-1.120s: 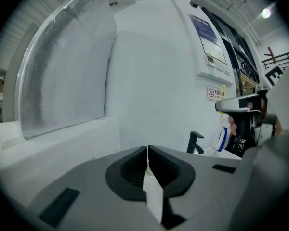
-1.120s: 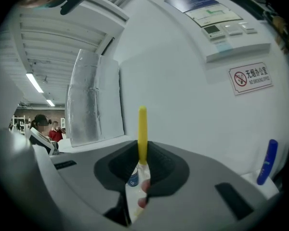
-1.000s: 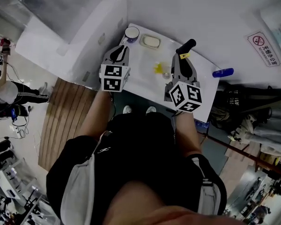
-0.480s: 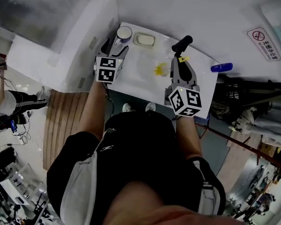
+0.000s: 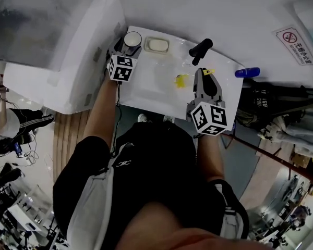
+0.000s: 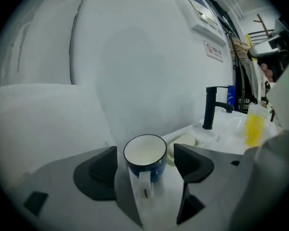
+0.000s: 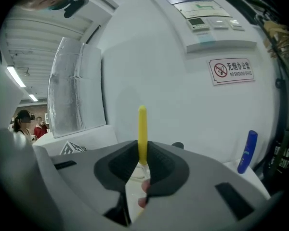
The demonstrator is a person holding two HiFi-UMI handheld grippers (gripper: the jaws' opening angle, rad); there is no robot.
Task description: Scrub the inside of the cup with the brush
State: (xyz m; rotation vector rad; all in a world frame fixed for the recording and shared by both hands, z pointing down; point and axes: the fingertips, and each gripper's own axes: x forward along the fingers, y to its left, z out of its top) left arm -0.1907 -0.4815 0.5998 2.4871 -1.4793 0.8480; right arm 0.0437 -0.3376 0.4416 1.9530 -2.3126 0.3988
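The jaws of the left gripper [image 6: 147,163], just opened wide, flank without touching the dark-blue ceramic cup with white inside [image 6: 145,150], on the back-left corner of the white basin [image 5: 151,82]. It looks glazed and rigid, likely slippery and breakable, so squeeze across its body. The right gripper [image 7: 142,160] clamps the yellow plastic brush [image 7: 142,129].

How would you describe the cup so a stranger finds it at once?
Look at the white sink. At its far left corner, beside the pale soap, stands the cup: dark blue outside, white inside, with a handle.
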